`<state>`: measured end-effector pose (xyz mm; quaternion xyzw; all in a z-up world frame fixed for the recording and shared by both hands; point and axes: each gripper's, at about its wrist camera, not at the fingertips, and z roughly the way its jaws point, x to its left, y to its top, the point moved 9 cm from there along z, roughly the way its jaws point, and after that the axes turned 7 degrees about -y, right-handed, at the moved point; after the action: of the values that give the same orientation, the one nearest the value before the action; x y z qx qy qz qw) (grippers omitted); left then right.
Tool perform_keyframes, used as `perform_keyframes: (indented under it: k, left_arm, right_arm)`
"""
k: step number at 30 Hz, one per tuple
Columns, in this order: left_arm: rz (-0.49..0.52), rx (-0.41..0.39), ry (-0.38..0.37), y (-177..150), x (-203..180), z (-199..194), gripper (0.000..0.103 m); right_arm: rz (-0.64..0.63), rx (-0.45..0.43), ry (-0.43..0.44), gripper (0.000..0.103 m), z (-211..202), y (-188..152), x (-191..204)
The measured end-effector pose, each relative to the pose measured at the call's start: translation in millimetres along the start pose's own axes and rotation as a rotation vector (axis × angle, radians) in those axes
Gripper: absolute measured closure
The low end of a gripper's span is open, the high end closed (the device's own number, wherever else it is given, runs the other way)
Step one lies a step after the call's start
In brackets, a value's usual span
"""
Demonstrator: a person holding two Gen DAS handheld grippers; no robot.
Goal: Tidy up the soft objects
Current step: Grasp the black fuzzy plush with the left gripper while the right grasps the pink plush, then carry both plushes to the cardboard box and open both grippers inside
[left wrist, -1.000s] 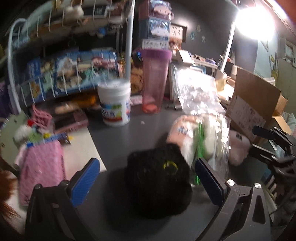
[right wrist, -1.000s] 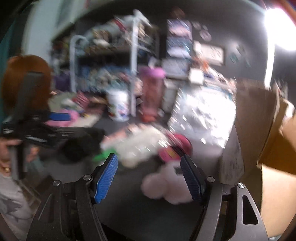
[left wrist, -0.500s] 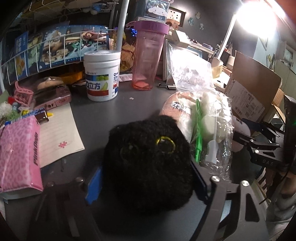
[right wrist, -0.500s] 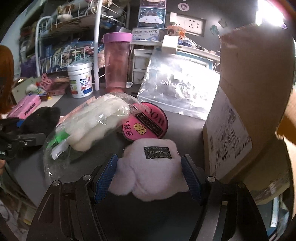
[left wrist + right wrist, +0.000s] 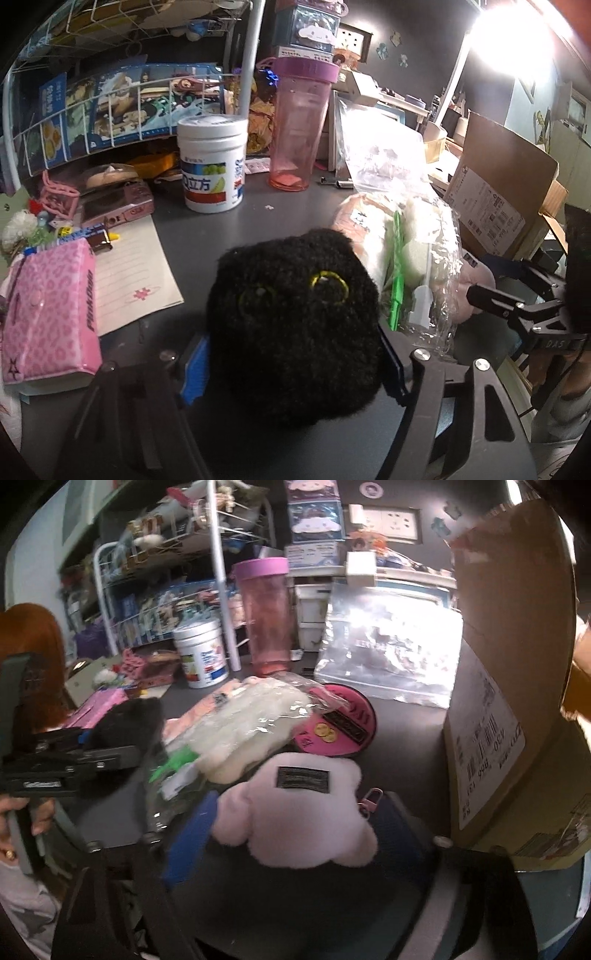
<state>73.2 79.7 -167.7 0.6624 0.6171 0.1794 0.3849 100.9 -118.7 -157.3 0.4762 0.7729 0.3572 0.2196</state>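
A black plush toy (image 5: 291, 288) with yellow-ringed eyes sits on the dark desk (image 5: 229, 229). My left gripper (image 5: 293, 332) is closing on it, both blue pads pressing its flanks. A pale pink plush (image 5: 280, 830) with a dark sewn label lies between the fingers of my right gripper (image 5: 299, 801). Those jaws are opening, and the right pad stands off the plush. A clear bag of white plush (image 5: 251, 720) lies between the two toys. The right wrist view also shows the black plush (image 5: 125, 720) in the left gripper, at far left.
A cardboard box (image 5: 509, 664) stands close on the right. A round pink item (image 5: 340, 723) and a zip bag (image 5: 388, 657) lie behind the pink plush. A pink tumbler (image 5: 299, 129), white jar (image 5: 212, 166), pink leopard pouch (image 5: 48, 314) and wire rack (image 5: 92, 110) fill the back and left.
The left jaws have closed from wide apart onto the black plush. The right jaws, which pinched the pink plush half a second ago, have spread apart, and the gripper has rolled slightly.
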Motion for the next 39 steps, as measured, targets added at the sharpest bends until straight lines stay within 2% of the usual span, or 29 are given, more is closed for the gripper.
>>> perform_keyframes:
  k: [7,9,10,14,17,23,31,39]
  left_arm:
    - [-0.017,-0.002,0.016,-1.3,5.7,-2.0,0.031]
    - [-0.020,-0.001,0.012,-2.2,5.5,-1.6,0.031]
    - [-0.022,-0.001,0.012,-2.1,5.8,-1.6,0.031]
    - [-0.017,-0.007,0.017,-1.0,3.6,-1.8,0.031]
    - [-0.012,-0.012,0.015,0.8,0.1,-2.9,0.031]
    - [0.000,-0.039,-0.008,12.7,-10.0,-9.5,0.031]
    - [0.049,-0.100,-0.023,42.3,-24.8,-26.7,0.031]
    - [0.102,-0.176,-0.036,75.4,-39.7,-56.4,0.031]
  right_arm:
    - [0.045,0.030,0.019,0.013,16.6,-3.4,-1.9]
    - [0.045,0.030,0.020,0.021,17.6,-3.2,-2.1]
    - [0.044,0.030,0.029,0.033,17.1,-3.3,-1.2]
    - [0.015,0.035,0.053,0.044,13.0,-6.4,2.8]
    - [0.028,0.028,0.073,0.049,8.2,-7.3,2.8]
    - [0.000,-0.025,0.078,0.049,-10.4,-0.2,7.8]
    - [-0.032,-0.109,0.083,0.049,-39.6,25.7,15.8]
    - [-0.095,-0.232,0.161,0.049,-79.1,68.7,33.7]
